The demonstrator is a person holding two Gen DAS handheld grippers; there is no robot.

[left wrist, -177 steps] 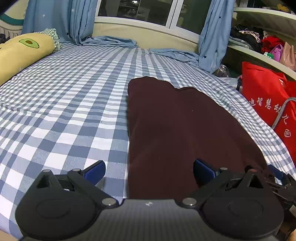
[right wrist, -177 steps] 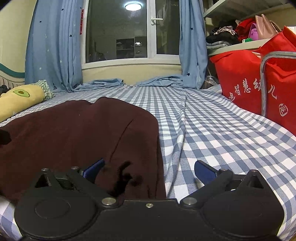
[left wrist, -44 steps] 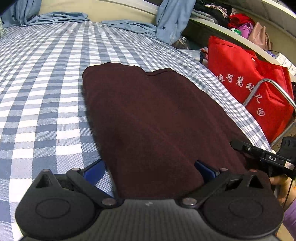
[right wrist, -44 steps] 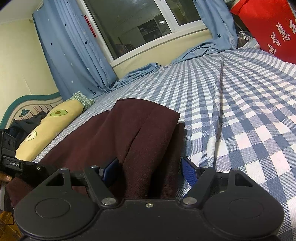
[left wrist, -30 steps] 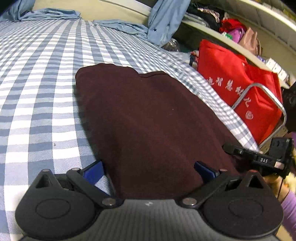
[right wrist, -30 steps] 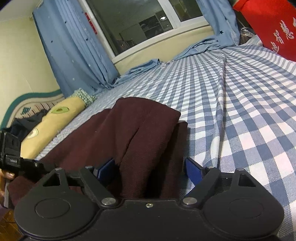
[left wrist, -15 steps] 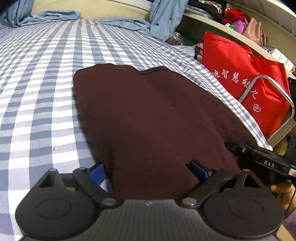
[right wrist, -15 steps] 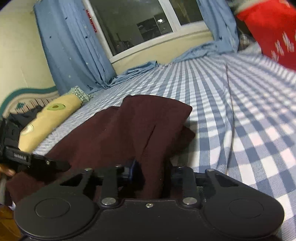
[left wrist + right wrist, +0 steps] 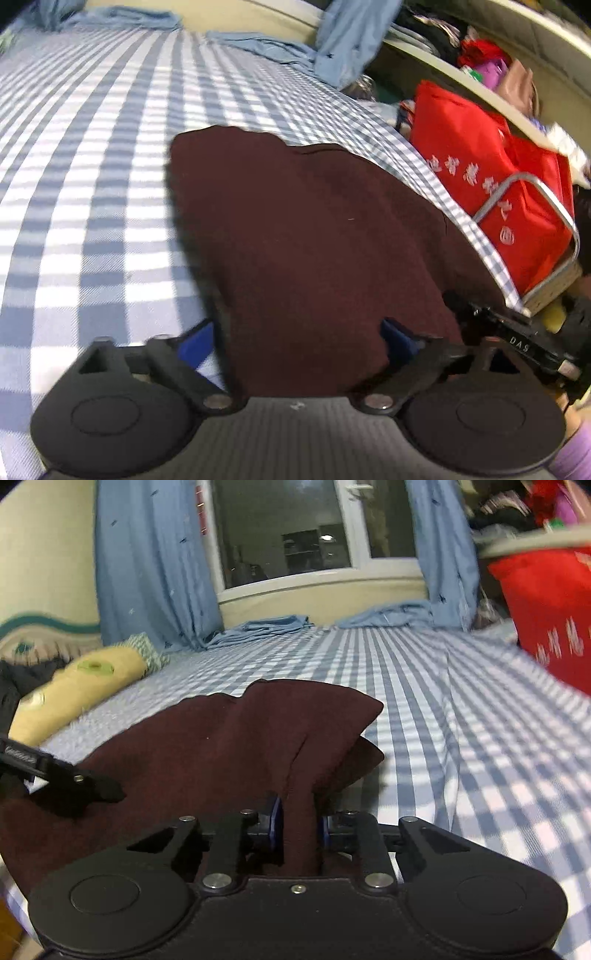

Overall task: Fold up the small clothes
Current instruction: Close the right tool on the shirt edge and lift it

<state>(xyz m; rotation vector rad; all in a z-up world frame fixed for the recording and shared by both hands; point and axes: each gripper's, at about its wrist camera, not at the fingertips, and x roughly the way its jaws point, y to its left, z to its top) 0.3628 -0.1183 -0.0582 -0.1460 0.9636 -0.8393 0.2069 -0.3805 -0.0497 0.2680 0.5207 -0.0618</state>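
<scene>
The dark maroon knit garment (image 9: 325, 240) lies on the blue checked bedsheet (image 9: 92, 184), soft and limp. The right gripper (image 9: 298, 829) has just closed, pinching its near right corner; the left gripper (image 9: 295, 336) is spread wide astride the near left hem, the matching hold.

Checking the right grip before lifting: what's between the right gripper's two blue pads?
In the right wrist view, a bunched fold of the dark maroon garment sits pinched between the right gripper pads, nothing else.

Maroon garment (image 9: 314, 236) on checked bed (image 9: 92, 166)
</scene>
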